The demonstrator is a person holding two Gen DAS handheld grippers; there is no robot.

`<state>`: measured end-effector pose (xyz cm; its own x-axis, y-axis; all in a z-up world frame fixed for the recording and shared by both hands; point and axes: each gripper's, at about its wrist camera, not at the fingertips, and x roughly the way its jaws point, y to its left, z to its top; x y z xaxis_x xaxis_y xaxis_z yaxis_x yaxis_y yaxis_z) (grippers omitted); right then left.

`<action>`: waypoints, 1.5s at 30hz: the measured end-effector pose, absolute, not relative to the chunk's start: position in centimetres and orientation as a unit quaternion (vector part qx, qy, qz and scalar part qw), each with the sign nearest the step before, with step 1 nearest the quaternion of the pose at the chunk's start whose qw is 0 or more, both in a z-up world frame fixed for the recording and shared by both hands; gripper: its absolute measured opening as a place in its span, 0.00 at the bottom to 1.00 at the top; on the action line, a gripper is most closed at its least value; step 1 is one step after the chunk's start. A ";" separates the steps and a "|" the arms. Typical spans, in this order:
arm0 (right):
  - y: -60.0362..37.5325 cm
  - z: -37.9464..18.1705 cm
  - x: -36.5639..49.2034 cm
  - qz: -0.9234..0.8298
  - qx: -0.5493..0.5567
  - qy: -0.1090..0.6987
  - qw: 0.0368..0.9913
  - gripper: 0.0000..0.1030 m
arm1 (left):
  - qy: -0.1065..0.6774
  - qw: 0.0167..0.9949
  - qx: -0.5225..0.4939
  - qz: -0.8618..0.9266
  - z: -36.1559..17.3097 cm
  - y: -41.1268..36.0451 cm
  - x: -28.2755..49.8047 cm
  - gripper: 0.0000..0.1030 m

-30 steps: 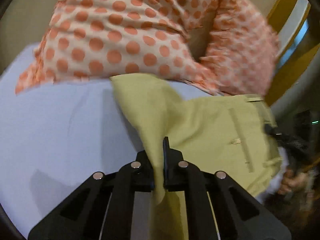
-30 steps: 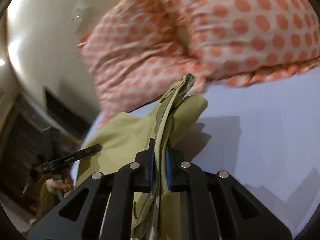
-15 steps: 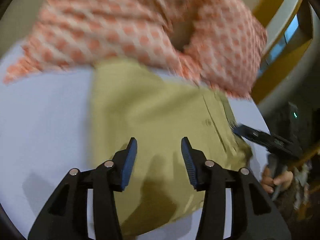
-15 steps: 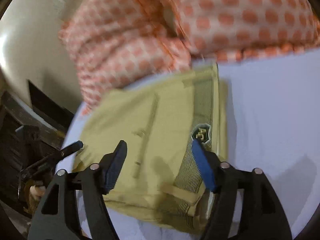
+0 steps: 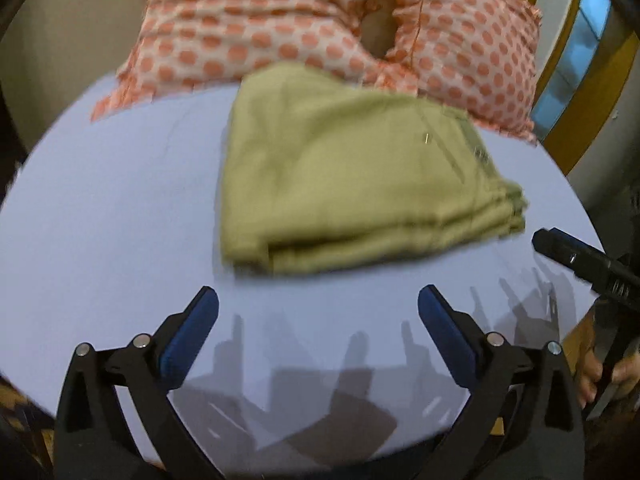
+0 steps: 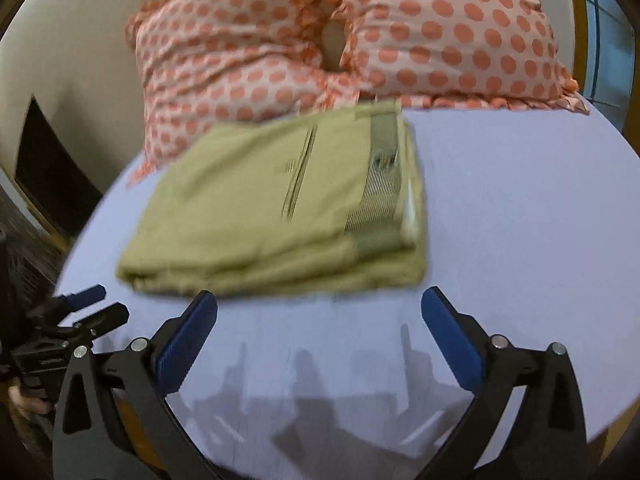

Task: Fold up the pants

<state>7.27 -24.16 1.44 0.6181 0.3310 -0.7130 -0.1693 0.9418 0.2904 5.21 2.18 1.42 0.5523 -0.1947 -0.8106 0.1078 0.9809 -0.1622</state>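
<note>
Currently the pants point(image 5: 352, 184) sit folded in a compact stack on the lavender bed sheet point(image 5: 120, 208), far edge just touching the polka-dot pillows point(image 5: 304, 28). We've got both grippers empty: left gripper point(image 5: 318, 300) with fingers spread wide, hovering over bare sheet just short of the stack's near fold; right gripper point(image 6: 319, 301) likewise spread, near edge of the stack just beyond its fingertips. In the right wrist view the striped waistband lining point(image 6: 382, 184) shows on top at the right side, with a pocket slit point(image 6: 298, 172) mid-panel. Fold looks done or nearly so to us. Handling call: light woven cotton, soft, no stiffness, layers will slide over each other and fan out if we lift one layer only. If we need to shift or square it, we'd pinch through the whole thickness at the near folded edge, one gripper toward each corner, and move both together. The waistband side is thicker and should grip best. Not fragile; the main risk is unfolding.
</note>
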 end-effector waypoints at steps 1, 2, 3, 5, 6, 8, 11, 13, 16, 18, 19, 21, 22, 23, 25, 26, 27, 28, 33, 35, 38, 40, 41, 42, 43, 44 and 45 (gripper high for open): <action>-23.4 1.0 7.0 0.137 0.091 0.420 0.892 0.99 | 0.471 0.876 -0.050 -0.087 0.9 2.0 5.3 0.97; -22.9 0.6 6.6 0.138 0.088 0.423 0.891 0.99 | 0.477 0.873 -0.053 -0.087 0.3 1.9 5.3 0.97; -22.3 0.1 6.5 0.141 0.084 0.423 0.891 0.99 | 0.480 0.872 -0.054 -0.084 -0.1 2.1 5.3 0.97; -21.4 -0.4 6.5 0.124 0.071 0.430 0.892 0.99 | 0.475 0.876 -0.041 -0.073 -0.5 1.7 5.5 0.97; -20.9 -0.8 6.6 0.108 0.058 0.435 0.892 0.99 | 0.474 0.878 -0.029 -0.059 -0.6 1.5 5.6 0.97; -20.4 -1.4 6.7 0.088 0.039 0.445 0.890 0.99 | 0.480 0.876 -0.009 -0.039 -0.9 1.0 5.8 0.98; -19.2 -1.9 6.4 0.064 0.001 0.452 0.890 0.99 | 0.480 0.877 0.024 -0.017 -1.2 0.1 5.7 0.98; -18.9 -2.0 5.9 0.066 -0.003 0.450 0.890 0.99 | 0.477 0.878 0.017 -0.016 -1.3 0.4 5.5 0.98; -18.7 -2.1 5.4 0.065 -0.001 0.442 0.895 0.99 | 0.472 0.881 0.017 -0.013 -1.4 0.5 5.2 0.98; -18.8 -2.1 5.2 0.065 -0.001 0.437 0.897 0.99 | 0.466 0.885 0.017 -0.012 -1.4 0.5 4.9 0.98; -18.8 -2.1 5.2 0.065 -0.001 0.436 0.897 0.99 | 0.463 0.886 0.016 -0.014 -1.4 0.6 4.8 0.98; -18.7 -2.1 5.4 0.063 -0.001 0.437 0.897 0.99 | 0.461 0.887 0.015 -0.014 -1.4 0.5 4.8 0.98; -18.7 -2.1 5.4 0.063 -0.001 0.437 0.897 0.99 | 0.460 0.888 0.014 -0.014 -1.3 0.6 4.8 0.98; -18.7 -2.1 5.4 0.063 -0.001 0.437 0.897 0.99 | 0.461 0.887 0.015 -0.014 -1.3 0.5 4.8 0.98; -18.8 -2.1 5.4 0.064 -0.001 0.438 0.897 0.99 | 0.467 0.884 0.016 -0.014 -1.3 0.5 5.0 0.98; -18.8 -2.1 5.4 0.064 -0.001 0.438 0.897 0.99 | 0.469 0.883 0.017 -0.014 -1.2 0.5 5.1 0.98; -18.8 -2.1 5.4 0.064 -0.002 0.438 0.897 0.99 | 0.470 0.883 0.017 -0.015 -1.2 0.5 5.1 0.98; -18.8 -2.1 5.5 0.064 -0.001 0.439 0.896 0.99 | 0.470 0.882 0.018 -0.015 -1.2 0.6 5.1 0.98; -18.9 -2.1 5.6 0.064 -0.002 0.439 0.896 0.99 | 0.470 0.882 0.019 -0.015 -1.2 0.5 5.1 0.98; -19.0 -2.1 5.6 0.064 -0.002 0.440 0.896 0.99 | 0.470 0.882 0.019 -0.015 -1.3 0.5 5.1 0.98; -19.0 -2.1 5.6 0.063 -0.001 0.440 0.896 0.99 | 0.470 0.882 0.019 -0.015 -1.3 0.6 5.1 0.98; -18.9 -2.1 5.6 0.062 -0.001 0.440 0.896 0.99 | 0.469 0.883 0.019 -0.016 -1.3 0.6 5.1 0.98; -18.9 -2.1 5.7 0.062 -0.001 0.440 0.896 0.99 | 0.469 0.883 0.019 -0.015 -1.3 0.6 5.1 0.98; -19.0 -2.1 5.7 0.062 -0.001 0.440 0.896 0.99 | 0.469 0.883 0.019 -0.015 -1.3 0.6 5.1 0.98; -19.0 -2.1 5.7 0.062 -0.001 0.440 0.896 0.99 | 0.469 0.883 0.019 -0.015 -1.3 0.6 5.1 0.98; -19.0 -2.1 5.7 0.062 -0.001 0.440 0.896 0.99 | 0.469 0.883 0.020 -0.015 -1.3 0.6 5.1 0.98; -19.0 -2.1 5.7 0.062 -0.001 0.440 0.896 0.99 | 0.469 0.883 0.020 -0.015 -1.3 0.5 5.1 0.98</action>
<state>5.68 -19.00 -2.07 0.6059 0.1107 -0.7878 -0.1125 0.9922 0.0529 5.11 0.55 -1.33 0.5601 -0.0085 -0.8284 0.0454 0.9988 0.0205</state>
